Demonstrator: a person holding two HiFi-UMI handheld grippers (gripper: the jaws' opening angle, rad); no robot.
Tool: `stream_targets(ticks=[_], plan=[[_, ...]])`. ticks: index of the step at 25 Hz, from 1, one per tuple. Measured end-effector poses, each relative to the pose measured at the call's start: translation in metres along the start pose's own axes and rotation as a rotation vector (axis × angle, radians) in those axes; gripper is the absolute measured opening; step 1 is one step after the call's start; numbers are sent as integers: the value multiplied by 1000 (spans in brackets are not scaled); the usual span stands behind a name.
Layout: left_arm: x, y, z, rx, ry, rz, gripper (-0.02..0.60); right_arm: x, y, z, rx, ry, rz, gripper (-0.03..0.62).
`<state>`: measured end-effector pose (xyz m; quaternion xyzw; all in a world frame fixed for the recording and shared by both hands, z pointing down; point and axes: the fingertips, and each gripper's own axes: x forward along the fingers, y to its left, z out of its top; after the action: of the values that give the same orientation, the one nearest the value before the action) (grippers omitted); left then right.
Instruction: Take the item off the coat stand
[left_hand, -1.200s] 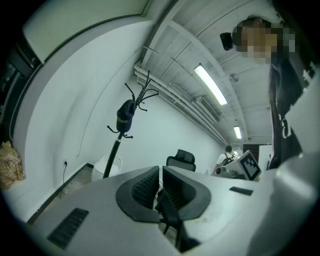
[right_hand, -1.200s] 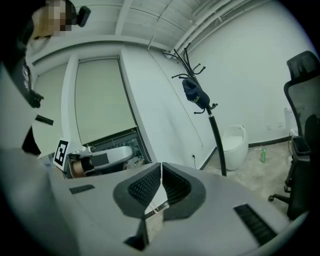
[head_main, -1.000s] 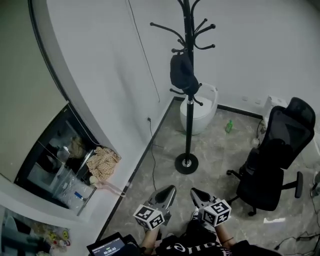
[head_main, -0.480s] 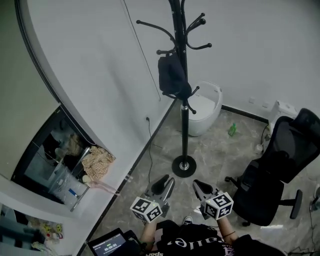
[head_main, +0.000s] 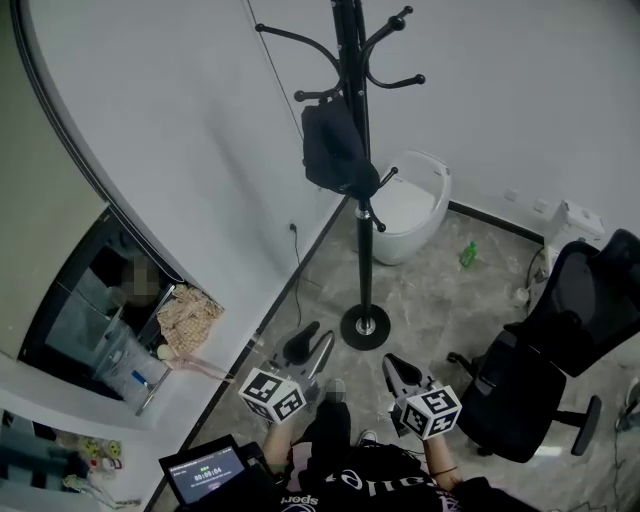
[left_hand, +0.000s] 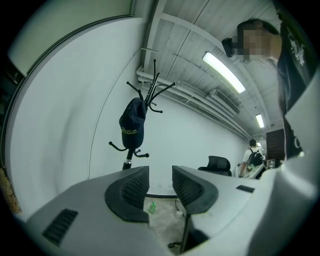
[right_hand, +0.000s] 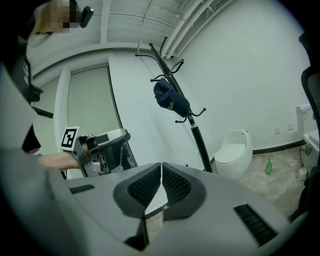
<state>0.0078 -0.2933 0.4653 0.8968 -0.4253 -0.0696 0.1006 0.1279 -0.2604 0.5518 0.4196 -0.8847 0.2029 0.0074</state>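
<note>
A dark cap (head_main: 335, 150) hangs on a lower hook of the black coat stand (head_main: 362, 250), which rises from a round base (head_main: 365, 327) on the floor. Both grippers are low, well short of the stand. My left gripper (head_main: 308, 345) points up at the cap (left_hand: 132, 122); its jaws (left_hand: 160, 182) are opening, with a clear gap and nothing between them. My right gripper (head_main: 400, 373) is beside it, jaws (right_hand: 161, 182) shut and empty. The cap (right_hand: 171, 100) and the left gripper (right_hand: 107, 142) also show in the right gripper view.
A white rounded bin (head_main: 405, 205) stands behind the stand against the wall. A black office chair (head_main: 560, 350) is on the right and a green bottle (head_main: 467, 255) near the skirting. A recess with a crumpled cloth (head_main: 185, 315) lies left, and a tablet (head_main: 205, 470) sits below.
My left gripper has shifted left and its jaws have parted from shut. The view has moved toward the stand. The right gripper stays shut.
</note>
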Motion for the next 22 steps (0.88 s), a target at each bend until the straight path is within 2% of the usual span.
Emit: stream_targets(ticks=[4,8,15,22], plan=[[42,35,35,37,-52,-12,129,17,-30,12,3,-5,-53,18],[81,72,75,101,-95,-24,184,41,-51,37,-4,-34,-87,18],[139,124,152,150,-178,-58,192,90,-73,73,-3,-83,-144,17],[187,140,210,250,-242,-144,267,123,-89,92,-14,-93,-176,17]])
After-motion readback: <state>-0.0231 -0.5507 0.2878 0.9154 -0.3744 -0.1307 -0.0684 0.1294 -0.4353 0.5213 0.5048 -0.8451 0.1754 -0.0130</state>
